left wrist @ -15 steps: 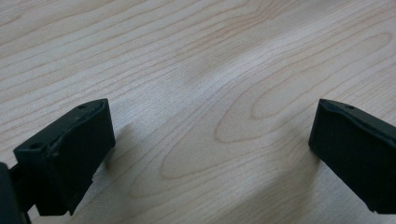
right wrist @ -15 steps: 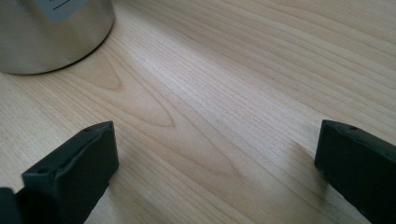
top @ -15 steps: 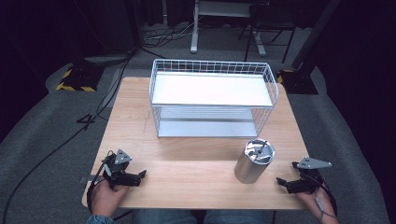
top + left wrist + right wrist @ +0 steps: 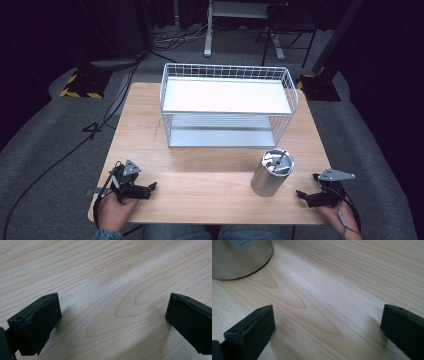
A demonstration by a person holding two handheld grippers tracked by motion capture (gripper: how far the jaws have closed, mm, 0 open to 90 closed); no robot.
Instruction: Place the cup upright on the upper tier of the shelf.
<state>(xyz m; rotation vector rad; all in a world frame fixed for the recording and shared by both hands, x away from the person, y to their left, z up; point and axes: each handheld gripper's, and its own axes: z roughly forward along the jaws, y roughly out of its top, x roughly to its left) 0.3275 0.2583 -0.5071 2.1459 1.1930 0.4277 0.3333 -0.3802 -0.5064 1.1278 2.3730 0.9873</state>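
Observation:
A steel canister (image 4: 271,173) with a lidded top stands upright on the wooden table (image 4: 210,165), front right of centre. Its lower wall fills the upper left corner of the right gripper view as the canister (image 4: 239,257). My right gripper (image 4: 303,196) rests on the table's front right edge, a short way right of the canister, jaws wide apart over bare wood (image 4: 327,330). My left gripper (image 4: 150,187) lies at the front left edge, pointing right, also open with nothing between its jaws (image 4: 112,322).
A white wire rack (image 4: 227,102) with two shelves stands at the middle and back of the table. Dark floor, cables and a desk base (image 4: 207,50) lie beyond the table's far edge. Bare wood stretches between the two grippers.

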